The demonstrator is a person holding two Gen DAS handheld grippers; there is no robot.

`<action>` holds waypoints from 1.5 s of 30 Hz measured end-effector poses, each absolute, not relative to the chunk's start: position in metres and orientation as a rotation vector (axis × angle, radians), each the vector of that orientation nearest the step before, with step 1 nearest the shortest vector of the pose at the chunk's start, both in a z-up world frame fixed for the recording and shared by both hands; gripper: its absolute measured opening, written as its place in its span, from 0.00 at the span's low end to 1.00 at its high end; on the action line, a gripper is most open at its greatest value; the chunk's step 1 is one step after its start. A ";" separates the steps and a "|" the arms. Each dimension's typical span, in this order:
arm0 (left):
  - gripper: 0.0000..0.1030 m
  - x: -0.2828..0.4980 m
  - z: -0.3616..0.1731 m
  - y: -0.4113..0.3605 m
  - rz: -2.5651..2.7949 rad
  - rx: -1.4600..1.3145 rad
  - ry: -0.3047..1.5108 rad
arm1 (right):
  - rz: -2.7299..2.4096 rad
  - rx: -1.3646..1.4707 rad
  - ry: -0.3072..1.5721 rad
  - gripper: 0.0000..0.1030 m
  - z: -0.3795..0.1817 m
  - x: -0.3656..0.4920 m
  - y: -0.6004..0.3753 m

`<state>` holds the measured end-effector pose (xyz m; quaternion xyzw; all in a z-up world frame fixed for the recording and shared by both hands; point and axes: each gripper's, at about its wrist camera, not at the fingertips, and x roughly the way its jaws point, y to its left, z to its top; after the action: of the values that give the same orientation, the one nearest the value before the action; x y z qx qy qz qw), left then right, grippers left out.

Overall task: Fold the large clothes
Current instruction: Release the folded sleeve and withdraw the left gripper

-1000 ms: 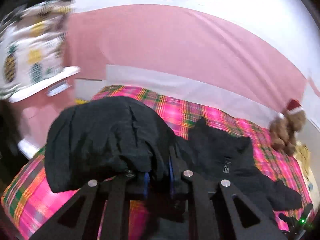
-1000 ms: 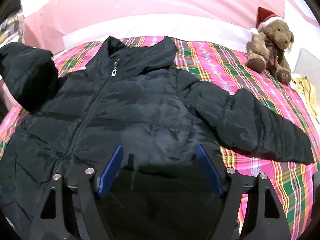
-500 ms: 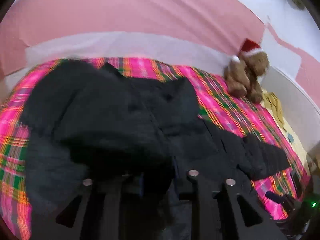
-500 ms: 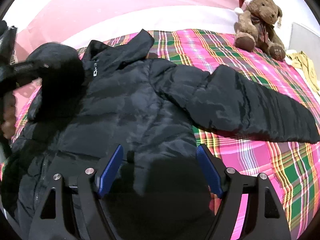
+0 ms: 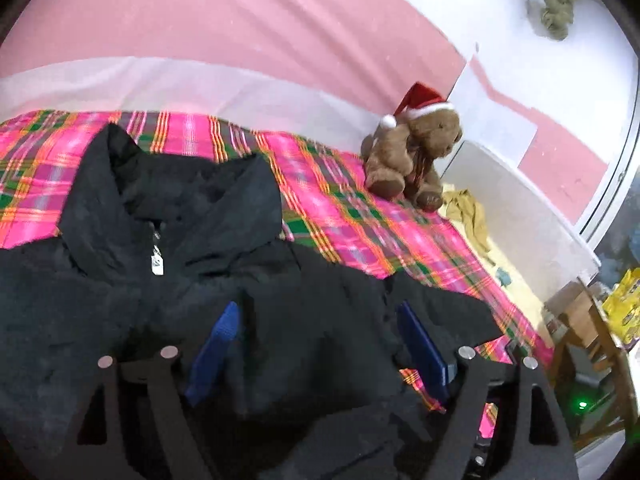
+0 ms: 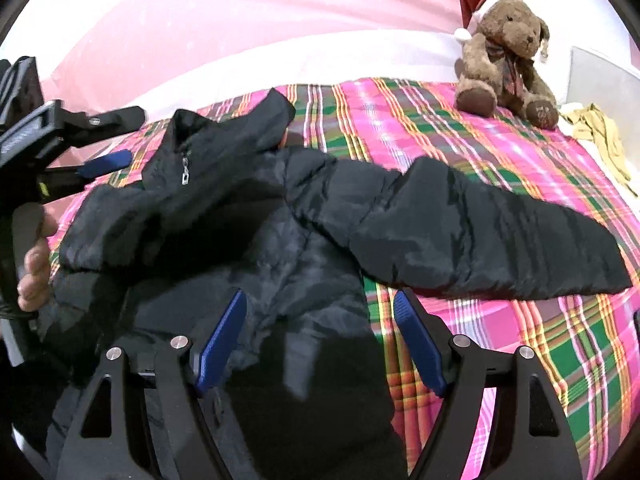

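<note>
Bedroom, pink wall behind; bed [image 6: 460,128] covered in a pink-green plaid blanket. A teddy bear [image 6: 504,52] in a Santa hat sits at the far right corner of the bed, with a yellowish cloth [image 6: 600,136] just beside it at the right edge.

The black padded jacket [image 6: 248,240] lies front up across the near half of the bed, collar toward the far edge, zipper pull [image 5: 157,264] showing at the neck. One sleeve [image 6: 480,232] stretches out flat toward the right edge. The opposite sleeve is laid over the chest.

Left tool [image 5: 316,352]: jaws have just been opening and now stand well apart over the jacket's chest; fabric lies below them, none pinched. Right tool [image 6: 320,344]: jaws apart, hovering above the jacket body near the outstretched sleeve, holding nothing.

Risks, as I judge them:
- Padded fabric is springy, so the laid-over sleeve may slide or puff back open once released.
- Slick shell could slip from a shallow pinch on the outstretched sleeve.
- A grab that catches the blanket along with the sleeve would drag the whole jacket askew.
</note>
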<state>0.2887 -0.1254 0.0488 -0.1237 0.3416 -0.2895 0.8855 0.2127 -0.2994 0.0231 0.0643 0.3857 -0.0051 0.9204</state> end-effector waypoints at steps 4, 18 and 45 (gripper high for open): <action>0.83 0.292 0.062 -0.103 -0.571 -0.241 0.683 | 0.005 0.129 0.776 0.74 0.030 0.221 -0.288; 0.55 0.359 -0.040 0.078 -0.068 -0.204 0.856 | 0.075 0.072 0.948 0.45 -0.033 0.351 -0.257; 0.55 0.377 -0.071 0.090 -0.020 -0.139 0.824 | -0.002 -0.015 0.926 0.44 -0.058 0.400 -0.247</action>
<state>0.3766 0.0898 -0.0707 -0.0674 0.4002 -0.0098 0.9139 0.3996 -0.2467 -0.0576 -0.0072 0.4464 -0.0011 0.8948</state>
